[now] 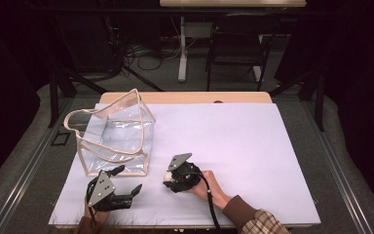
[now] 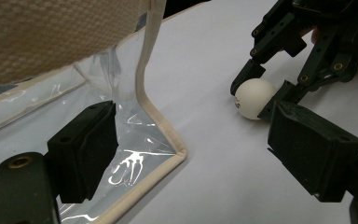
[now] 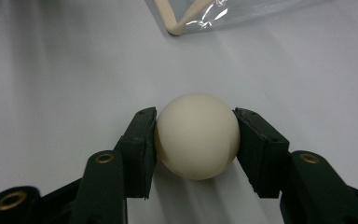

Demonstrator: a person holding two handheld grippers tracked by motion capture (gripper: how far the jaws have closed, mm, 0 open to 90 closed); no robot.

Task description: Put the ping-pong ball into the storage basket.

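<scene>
While left gripper point(image 1: 126, 181) gapes, right gripper point(image 3: 196, 140) clamps ball point(image 3: 196, 135)

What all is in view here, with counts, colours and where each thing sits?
ball: one, off-white, on the white table cover near the front, pinched between the right claw's jaws.
bag: one, clear plastic with beige trim and handle, standing open at the left of the table.
table cover: one, white, spread over the wooden tabletop.
chair: one, black, on the floor beyond the table.
left claw: one, black, jaws open, just in front of the bag.
right claw: one, black, closed on the ball.
sleeve: one, plaid with brown cuff, bottom edge.
</scene>
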